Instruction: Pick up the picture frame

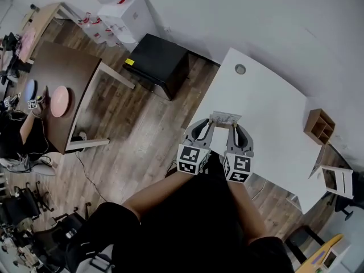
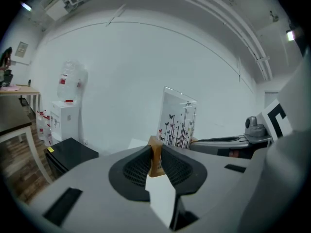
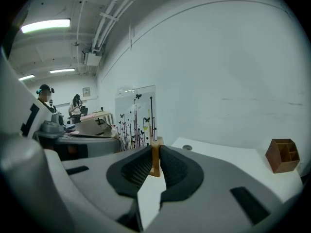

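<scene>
The picture frame (image 1: pixel 226 119) is a clear upright panel printed with black stems and butterflies, set on a wooden base. It is held between my two grippers over the near part of the white table (image 1: pixel 267 112). My left gripper (image 1: pixel 212 124) is shut on the base's left end and my right gripper (image 1: pixel 233 125) on its right end. In the left gripper view the wooden base (image 2: pixel 156 154) sits pinched between the dark pads, with the panel (image 2: pixel 178 118) rising to the right. In the right gripper view the base (image 3: pixel 156 155) is pinched likewise, and the panel (image 3: pixel 136 115) stands to the left.
A wooden desk organiser (image 1: pixel 318 125) stands at the table's far right and a round grommet (image 1: pixel 240 69) at its far end. A black cabinet (image 1: pixel 159 64) and a brown table (image 1: pixel 62 90) stand on the wood floor to the left. People (image 3: pixel 77 106) are far behind.
</scene>
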A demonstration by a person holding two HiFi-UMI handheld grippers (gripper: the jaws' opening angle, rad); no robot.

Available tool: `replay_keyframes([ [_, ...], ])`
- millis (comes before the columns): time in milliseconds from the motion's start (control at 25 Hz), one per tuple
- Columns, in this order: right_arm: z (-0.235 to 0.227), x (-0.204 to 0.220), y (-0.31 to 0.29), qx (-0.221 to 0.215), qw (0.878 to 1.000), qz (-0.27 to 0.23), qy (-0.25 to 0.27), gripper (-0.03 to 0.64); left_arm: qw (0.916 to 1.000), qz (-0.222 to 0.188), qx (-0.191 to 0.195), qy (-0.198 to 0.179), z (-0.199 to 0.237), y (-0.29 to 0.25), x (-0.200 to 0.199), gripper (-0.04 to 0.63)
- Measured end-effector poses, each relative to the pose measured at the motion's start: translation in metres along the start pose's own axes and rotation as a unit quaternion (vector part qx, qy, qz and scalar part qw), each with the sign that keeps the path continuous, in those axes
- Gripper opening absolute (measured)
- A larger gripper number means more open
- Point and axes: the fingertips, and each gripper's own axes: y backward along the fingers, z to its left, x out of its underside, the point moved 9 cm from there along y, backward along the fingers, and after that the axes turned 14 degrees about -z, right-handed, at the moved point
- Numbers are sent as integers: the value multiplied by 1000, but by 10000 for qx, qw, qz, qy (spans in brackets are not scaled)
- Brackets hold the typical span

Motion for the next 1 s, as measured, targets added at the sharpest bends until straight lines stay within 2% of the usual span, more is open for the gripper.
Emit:
replay_keyframes([
  [360,36,-25,51,185,9987,-452,143,66,9989,-313,301,-170,-14,53,-29,71],
  [520,46,-29,74,230,9978,-591,187,66,9981,-449,414,42,-20,69,-34,71],
  [1000,54,-26,118,459,9961,-720,224,67,9968,-444,627,-211,-45,99,-32,71],
])
